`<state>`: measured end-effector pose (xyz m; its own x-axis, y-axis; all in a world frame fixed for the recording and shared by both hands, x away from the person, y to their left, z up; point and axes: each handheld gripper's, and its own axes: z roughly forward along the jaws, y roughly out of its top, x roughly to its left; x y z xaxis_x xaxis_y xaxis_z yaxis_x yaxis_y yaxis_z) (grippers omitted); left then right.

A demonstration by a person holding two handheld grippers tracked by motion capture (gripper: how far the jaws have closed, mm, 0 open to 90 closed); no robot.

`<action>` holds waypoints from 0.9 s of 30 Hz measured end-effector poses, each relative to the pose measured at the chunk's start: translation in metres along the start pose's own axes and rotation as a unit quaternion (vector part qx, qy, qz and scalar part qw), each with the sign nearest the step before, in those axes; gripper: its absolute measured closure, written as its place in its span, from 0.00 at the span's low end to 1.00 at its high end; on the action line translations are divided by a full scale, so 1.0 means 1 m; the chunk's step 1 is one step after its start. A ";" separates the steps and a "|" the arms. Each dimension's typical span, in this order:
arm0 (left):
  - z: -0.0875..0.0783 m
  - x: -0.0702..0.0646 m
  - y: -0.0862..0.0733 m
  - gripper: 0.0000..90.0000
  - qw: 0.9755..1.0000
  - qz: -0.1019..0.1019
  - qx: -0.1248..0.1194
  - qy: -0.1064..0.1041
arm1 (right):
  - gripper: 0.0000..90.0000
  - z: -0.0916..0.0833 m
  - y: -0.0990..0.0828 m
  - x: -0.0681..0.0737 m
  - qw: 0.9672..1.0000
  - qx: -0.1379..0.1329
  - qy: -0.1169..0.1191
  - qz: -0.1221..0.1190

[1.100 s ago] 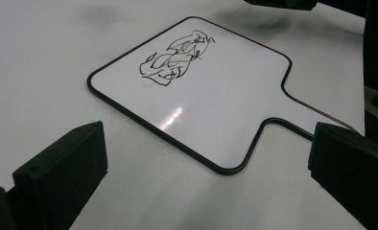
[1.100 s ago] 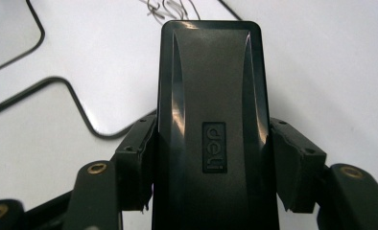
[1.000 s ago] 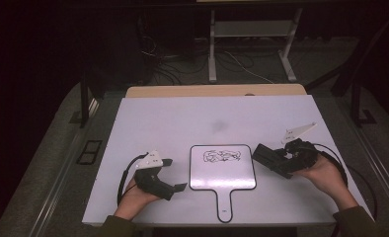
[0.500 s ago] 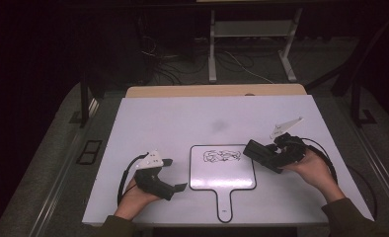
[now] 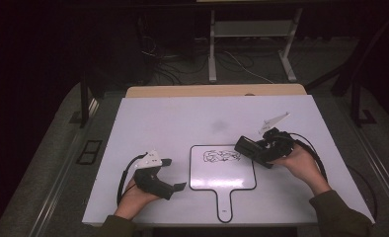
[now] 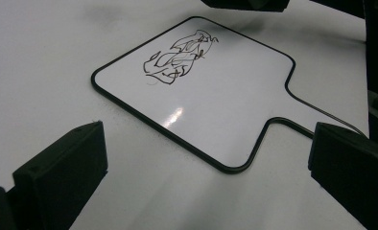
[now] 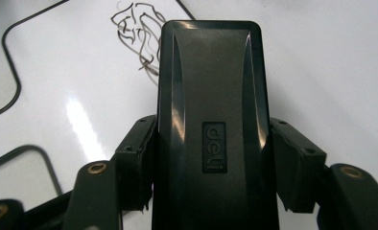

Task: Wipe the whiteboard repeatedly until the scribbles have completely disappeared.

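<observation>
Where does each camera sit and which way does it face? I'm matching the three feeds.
High view: above the person's side, looking forward and down on the table; both forearms and hand-held grippers show.
Left gripper view: rides the left hand-held gripper, facing the whiteboard between open jaws.
Right gripper view: rides the right hand-held gripper, looking along the clamped eraser.
All share the scribble.

Board in the middle, a gripper on each side

The board [image 5: 223,169] is laid flat near the table's [image 5: 182,118] front edge, handle toward the person, scribble [image 5: 221,156] at its far end. The left gripper [image 5: 172,174] is set just left of it. The eraser [image 5: 252,148] is held by the right gripper [image 5: 255,149] over the board's far right corner.
</observation>
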<state>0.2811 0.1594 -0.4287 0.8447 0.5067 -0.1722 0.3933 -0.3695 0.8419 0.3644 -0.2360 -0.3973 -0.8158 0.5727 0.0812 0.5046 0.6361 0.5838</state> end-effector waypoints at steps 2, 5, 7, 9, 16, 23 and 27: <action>0.000 0.000 0.000 0.00 1.000 -0.001 -0.002 0.000 | 0.43 0.003 0.003 0.000 1.000 0.000 0.001 0.001; 0.000 0.000 0.000 0.00 1.000 0.000 -0.002 0.000 | 0.43 0.011 0.011 -0.002 1.000 0.002 0.002 -0.001; 0.000 0.000 0.000 0.00 1.000 -0.001 -0.002 -0.001 | 0.43 0.016 0.015 -0.002 1.000 0.002 0.002 0.001; 0.000 0.000 0.000 0.00 1.000 -0.001 -0.002 -0.001 | 0.43 0.019 0.018 -0.002 1.000 0.004 0.002 0.000; -0.001 0.000 0.000 0.00 1.000 -0.001 -0.003 -0.001 | 0.43 0.032 0.026 0.000 1.000 0.015 -0.006 -0.009; -0.001 0.001 0.000 0.00 1.000 -0.001 -0.002 -0.001 | 0.43 0.043 0.024 0.000 0.999 0.032 -0.014 -0.025; -0.001 0.000 -0.001 0.00 1.000 -0.001 -0.003 -0.002 | 0.43 0.047 0.023 0.000 0.999 0.036 -0.017 -0.027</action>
<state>0.2809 0.1606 -0.4287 0.8454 0.5045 -0.1752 0.3925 -0.3645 0.8444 0.3893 -0.1973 -0.4216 -0.8329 0.5530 0.0220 0.4796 0.7014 0.5272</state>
